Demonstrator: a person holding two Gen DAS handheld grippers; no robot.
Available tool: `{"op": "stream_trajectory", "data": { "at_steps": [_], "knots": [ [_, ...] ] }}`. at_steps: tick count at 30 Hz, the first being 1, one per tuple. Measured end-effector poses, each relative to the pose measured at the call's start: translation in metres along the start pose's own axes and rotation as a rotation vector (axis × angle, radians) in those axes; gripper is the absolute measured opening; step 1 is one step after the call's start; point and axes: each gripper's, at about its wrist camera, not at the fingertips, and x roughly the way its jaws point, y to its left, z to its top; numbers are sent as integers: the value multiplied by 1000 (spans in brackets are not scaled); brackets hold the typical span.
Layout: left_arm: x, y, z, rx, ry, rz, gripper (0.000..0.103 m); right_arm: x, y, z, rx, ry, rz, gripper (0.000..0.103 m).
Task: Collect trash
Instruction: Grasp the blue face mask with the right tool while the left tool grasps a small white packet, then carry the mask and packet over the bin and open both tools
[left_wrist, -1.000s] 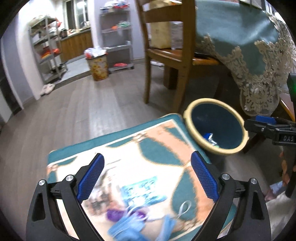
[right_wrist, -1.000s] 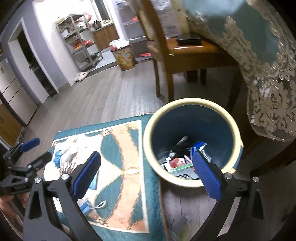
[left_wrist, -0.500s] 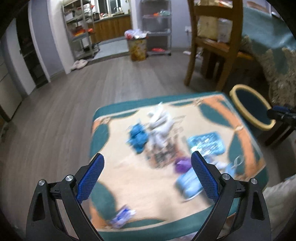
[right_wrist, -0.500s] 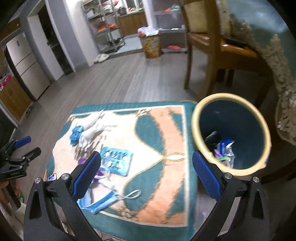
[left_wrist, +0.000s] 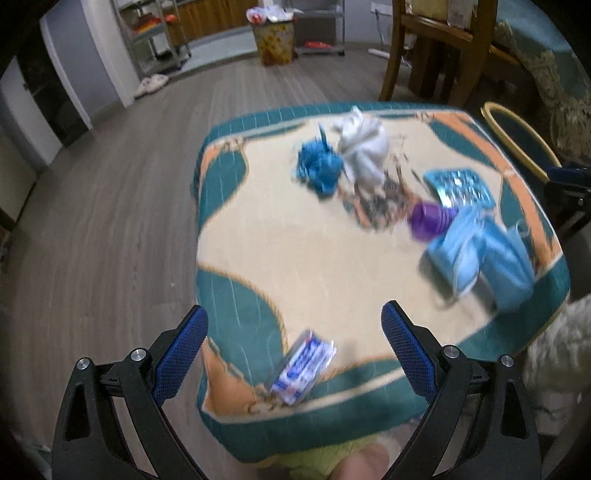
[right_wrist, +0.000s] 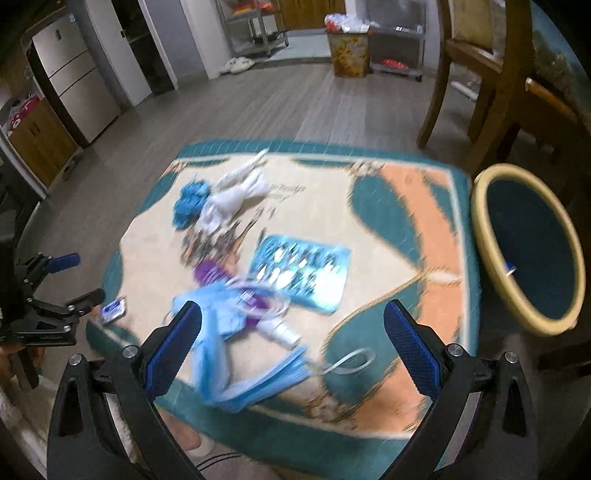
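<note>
- Above a patterned mat (left_wrist: 258, 236) on a wood floor, we hold both grippers wide apart and empty: the left gripper (left_wrist: 294, 347) hangs over the mat's near edge, the right gripper (right_wrist: 292, 343) over its near right part.
- Trash lies scattered across the mat: a small wrapper (left_wrist: 304, 366) at the near left edge, just ahead of our left jaws; blue masks (right_wrist: 236, 354) heaped near our right jaws; a purple cup (left_wrist: 430, 219) touching the masks; a blue foil sheet (right_wrist: 301, 273) just right of the cup; a white wad (left_wrist: 364, 151) and a blue wad (left_wrist: 319, 168) side by side at the far end.
- Off the mat's right edge stands the bin (right_wrist: 528, 243), some litter already inside.
- Both views are smeared, so we judge the tongs are moving; closing at that pace could miss the thin wrapper or pinch the mat with it.
- Masks look the likeliest snag: their loops (right_wrist: 351, 360) trail loose and seem tangled round the cup, so lifting one may drag its neighbours and drop them short of the bin.
- Flat foil offers little to grip; jaws may slide over it or shove it along.
- Soft wads could shed bits on the way right, and the chair (right_wrist: 487, 74) crowds the bin's far side.
</note>
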Motion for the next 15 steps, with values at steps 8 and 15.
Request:
{"op": "stream_trajectory", "data": {
  "at_steps": [8,15],
  "knots": [
    [27,6,-27,46,150,-21,75,35,57,-42,-165,171,62,64],
    [37,6,-33,52,215,-42,36,36,56,-45,-184,188,45,11]
  ]
}}
